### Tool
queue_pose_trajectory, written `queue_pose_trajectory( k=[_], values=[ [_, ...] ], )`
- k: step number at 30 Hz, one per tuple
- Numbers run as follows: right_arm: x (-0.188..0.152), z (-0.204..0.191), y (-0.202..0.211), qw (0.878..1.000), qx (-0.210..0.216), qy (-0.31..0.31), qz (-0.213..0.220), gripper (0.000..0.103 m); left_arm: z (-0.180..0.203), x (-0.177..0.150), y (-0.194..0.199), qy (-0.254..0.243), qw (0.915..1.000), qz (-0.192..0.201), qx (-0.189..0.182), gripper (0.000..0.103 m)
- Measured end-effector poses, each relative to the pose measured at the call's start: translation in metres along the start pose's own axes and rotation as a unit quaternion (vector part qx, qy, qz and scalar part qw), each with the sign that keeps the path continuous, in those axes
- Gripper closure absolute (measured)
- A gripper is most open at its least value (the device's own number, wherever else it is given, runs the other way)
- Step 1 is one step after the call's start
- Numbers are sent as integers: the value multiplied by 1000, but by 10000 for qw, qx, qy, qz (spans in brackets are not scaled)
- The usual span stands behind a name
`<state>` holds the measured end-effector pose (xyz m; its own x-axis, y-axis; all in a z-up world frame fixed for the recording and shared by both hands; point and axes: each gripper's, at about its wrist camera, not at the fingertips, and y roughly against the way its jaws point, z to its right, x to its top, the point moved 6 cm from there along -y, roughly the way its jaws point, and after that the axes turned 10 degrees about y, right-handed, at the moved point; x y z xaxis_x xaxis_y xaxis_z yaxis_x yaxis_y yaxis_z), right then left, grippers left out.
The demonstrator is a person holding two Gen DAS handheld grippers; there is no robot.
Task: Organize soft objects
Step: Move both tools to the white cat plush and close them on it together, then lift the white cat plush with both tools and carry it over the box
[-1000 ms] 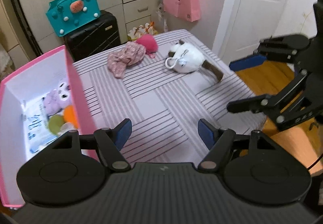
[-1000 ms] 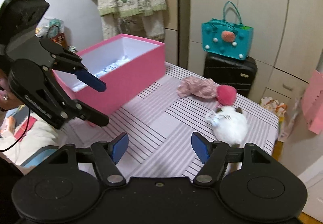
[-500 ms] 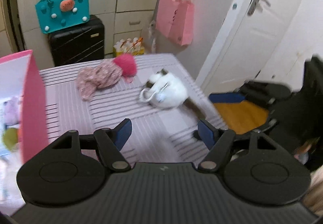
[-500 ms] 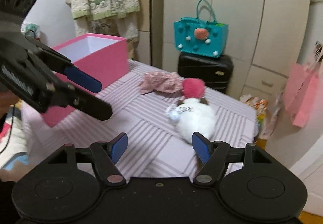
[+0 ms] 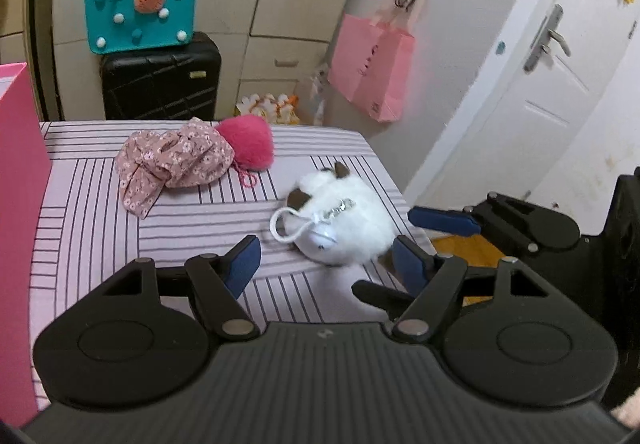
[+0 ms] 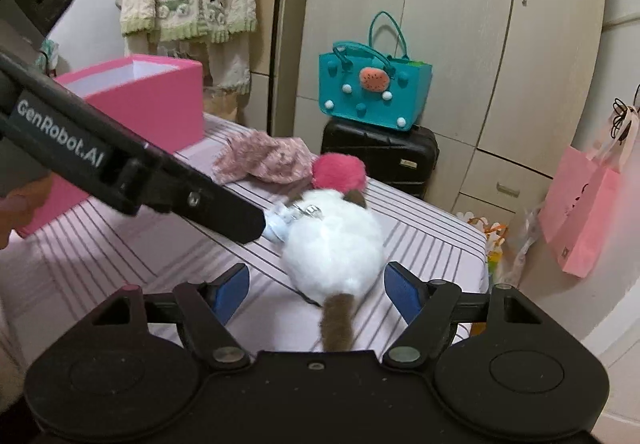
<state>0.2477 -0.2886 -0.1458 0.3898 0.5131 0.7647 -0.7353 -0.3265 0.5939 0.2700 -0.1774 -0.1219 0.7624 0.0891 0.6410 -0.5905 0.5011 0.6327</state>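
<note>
A white plush cat (image 5: 340, 228) (image 6: 332, 244) with a brown tail lies near the right edge of the striped table (image 5: 92, 212). My left gripper (image 5: 326, 264) is open, just short of the cat. My right gripper (image 6: 316, 286) is open with the cat's rear between its fingers, not closed on it. A pink floral cloth (image 5: 172, 164) (image 6: 264, 160) and a pink pompom (image 5: 248, 144) (image 6: 338, 172) lie farther back. The pink box (image 6: 136, 108) (image 5: 18, 204) stands at the left.
A teal bag (image 6: 372, 92) sits on a black suitcase (image 6: 380, 156) behind the table. A pink paper bag (image 5: 372, 68) hangs on the wall near a white door (image 5: 532, 84). The table's right edge drops to a wooden floor (image 5: 460, 248).
Both grippers have moved in toward the white plush cat. The left one swung right, away from the pink box. The right one now straddles the cat's rear.
</note>
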Motion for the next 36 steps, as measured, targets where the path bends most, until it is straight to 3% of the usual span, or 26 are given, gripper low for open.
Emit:
queue_pose_trajectory(
  k=[3, 7, 12, 16, 18, 22, 36],
  values=[
    [-5, 3, -10, 9999, -19, 87, -54, 24, 1, -1, -10, -32, 9998, 167, 53, 30],
    [-9, 5, -23, 9996, 115, 152, -184, 24, 14, -1, -26, -627, 9973, 144, 346, 30],
    [-9, 9, -31, 9997, 164, 156, -48, 24, 14, 8, -41, -600, 9971, 146, 439, 30],
    [-9, 13, -39, 9997, 213, 89, -10, 25, 7, 11, -58, -406, 9989, -154, 181, 31],
    [-10, 12, -41, 9994, 327, 65, 34, 35, 3, 11, -60, -204, 9996, -179, -18, 35],
    [-10, 11, -41, 9996, 249, -149, 11, 41, 5, 7, -63, -215, 9993, -191, -255, 39],
    [-6, -13, -10, 9983, -104, -569, 36, 44, 17, -11, -35, -426, 9984, 69, -357, 40]
  ],
)
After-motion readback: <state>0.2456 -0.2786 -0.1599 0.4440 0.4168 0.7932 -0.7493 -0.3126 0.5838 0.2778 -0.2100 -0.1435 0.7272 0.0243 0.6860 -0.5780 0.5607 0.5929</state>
